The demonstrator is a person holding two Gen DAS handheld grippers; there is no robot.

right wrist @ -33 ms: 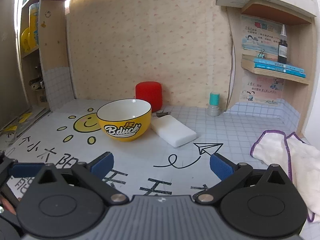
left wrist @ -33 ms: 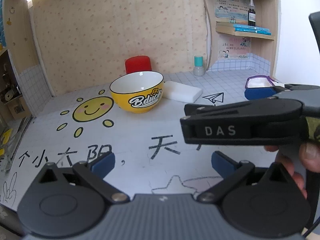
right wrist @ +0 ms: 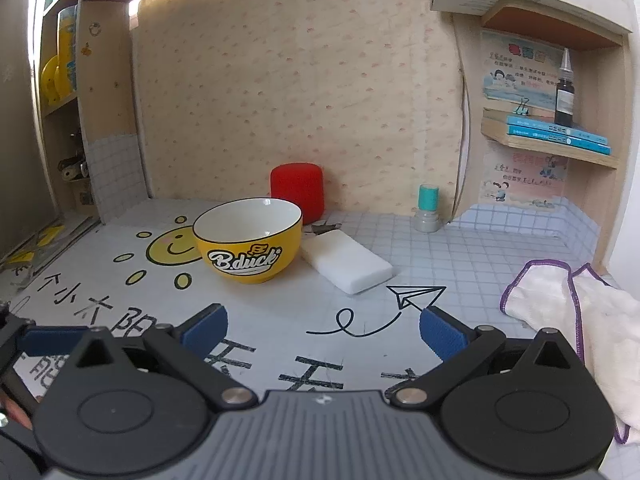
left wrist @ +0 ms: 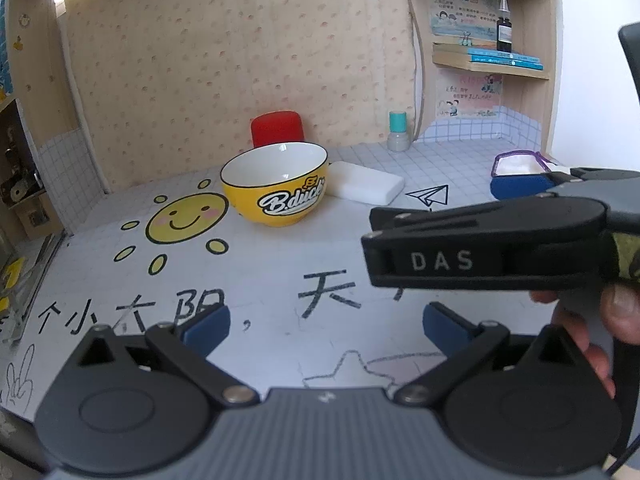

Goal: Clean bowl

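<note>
A yellow bowl (left wrist: pixel 276 184) marked "B.duck", white and empty inside, stands upright on the printed table mat. In the right wrist view the bowl (right wrist: pixel 248 240) is ahead and left of centre. A white sponge block (right wrist: pixel 346 266) lies just to its right. A white cloth with purple edging (right wrist: pixel 592 320) lies at the right. My left gripper (left wrist: pixel 326 326) is open and holds nothing, well short of the bowl. My right gripper (right wrist: pixel 324 326) is also open with nothing in it. Its black housing marked DAS (left wrist: pixel 480 256) crosses the left wrist view, held by a hand (left wrist: pixel 620 312).
A red cup (right wrist: pixel 297 192) stands behind the bowl against the wall. A small bottle with a teal cap (right wrist: pixel 427 208) is at the back right. A wall shelf (right wrist: pixel 552 140) carries books and a dark bottle. Shelving rises at the left edge.
</note>
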